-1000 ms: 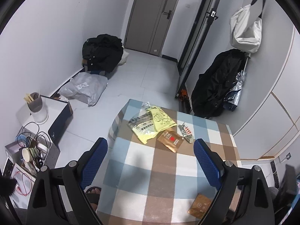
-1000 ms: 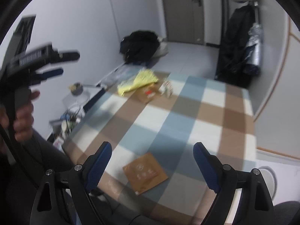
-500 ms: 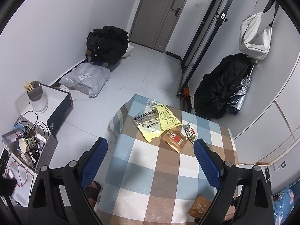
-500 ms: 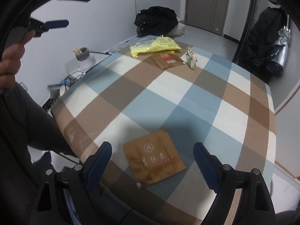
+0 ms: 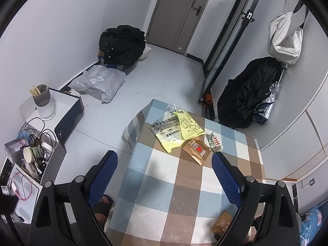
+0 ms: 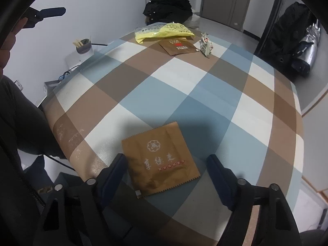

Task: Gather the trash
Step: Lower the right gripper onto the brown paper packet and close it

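Right gripper [image 6: 167, 163] tilts steeply down over the table's [image 6: 184, 86] near edge, jaws just narrowing astride the brown packet [image 6: 160, 157], not yet pressing it. Left gripper [image 5: 165, 169] hovers higher, wide and empty.

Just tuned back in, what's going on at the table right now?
A person is clearing wrappers off the checked tablecloth. The right gripper is low over the near brown packet, which lies flat between its fingers; the jaws have just been closing but do not press on it yet. The left gripper hangs open above the table, holding nothing. The yellow bags, a second brown packet and a small crumpled wrapper wait at the far end.
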Demonstrator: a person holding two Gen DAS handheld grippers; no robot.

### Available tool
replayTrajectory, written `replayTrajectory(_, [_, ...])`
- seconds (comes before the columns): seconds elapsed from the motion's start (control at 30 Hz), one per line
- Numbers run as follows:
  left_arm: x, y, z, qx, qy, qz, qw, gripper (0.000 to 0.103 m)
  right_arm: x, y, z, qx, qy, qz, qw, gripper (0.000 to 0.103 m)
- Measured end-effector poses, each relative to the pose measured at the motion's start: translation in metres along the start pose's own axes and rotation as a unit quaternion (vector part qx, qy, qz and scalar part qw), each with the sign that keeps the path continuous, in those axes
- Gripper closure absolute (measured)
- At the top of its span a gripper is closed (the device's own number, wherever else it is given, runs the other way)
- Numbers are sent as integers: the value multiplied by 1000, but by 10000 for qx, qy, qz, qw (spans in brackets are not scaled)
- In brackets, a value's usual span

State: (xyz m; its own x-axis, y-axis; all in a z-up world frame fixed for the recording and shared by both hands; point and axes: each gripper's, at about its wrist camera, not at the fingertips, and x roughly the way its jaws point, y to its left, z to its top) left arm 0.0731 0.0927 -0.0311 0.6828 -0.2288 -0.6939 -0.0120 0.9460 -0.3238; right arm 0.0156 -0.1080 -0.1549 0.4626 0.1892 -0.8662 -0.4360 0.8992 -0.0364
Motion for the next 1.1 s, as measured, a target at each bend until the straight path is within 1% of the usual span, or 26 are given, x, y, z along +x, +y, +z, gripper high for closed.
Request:
replayTrajectory(0.03, [1,0,0,-1,5,10,10000,12,0,0,0,12,-16,-4,10000,28])
replayTrajectory(0.1, [1,0,0,-8,13,43,10000,12,0,0,0,35,-57,-12,10000,37])
replayTrajectory(0.17, [0,2,0,-77,-42,87,9999,12,-1,-1,0,111,-113,-42,9999,42])
replayTrajectory(0.3, [-2,3,1,-167,-108,76,9998,12,-2,-2,1,199,-205,-119,9995,47])
replayTrajectory(0.4, [1,2,1,-152,-47,69,9998,12,-3,-3,0,305,-255,-154,9991,51])
replayTrajectory(0.53, [1,0,0,-105,-44,96,9999,12,-4,2,0,283,-325,-269,9987,56])
replayTrajectory(0.63, [0,1,0,-121,-59,96,9999,12,-6,3,0,324,-390,-287,9983,65])
replayTrajectory(0.67, [0,1,0,-130,-49,89,9999,12,-7,3,0,350,-419,-299,9981,70])
replayTrajectory(0.7, [0,1,1,-138,-39,79,9999,12,-7,2,0,375,-430,-300,9979,73])
replayTrajectory(0.83, [-1,1,0,-126,-28,55,9999,12,-6,-9,0,711,-422,-94,9965,71])
replayTrajectory(0.87, [-1,2,0,-130,-34,48,9999,12,-7,-12,0,814,-384,-5,9959,67])
replayTrajectory(0.9, [-2,2,0,-136,-37,35,9999,12,-7,-13,0,865,-374,56,9955,58])
replayTrajectory(0.93, [-2,3,0,-153,-41,16,9999,12,-8,-13,0,896,-376,119,9952,51])
replayTrajectory(0.97, [-3,4,1,-174,-39,-2,9998,12,-9,-12,-1,870,-377,157,9954,39])
replayTrajectory(1.0, [-3,4,1,-190,-33,-17,9998,12,-10,-10,-1,817,-385,179,9958,34])
replayTrajectory(1.07, [-2,5,1,-223,-9,-49,9997,12,-9,-2,-2,618,-361,102,9974,30])
replayTrajectory(1.1, [-2,5,1,-233,4,-52,9997,12,-7,1,-2,505,-291,31,9983,30])
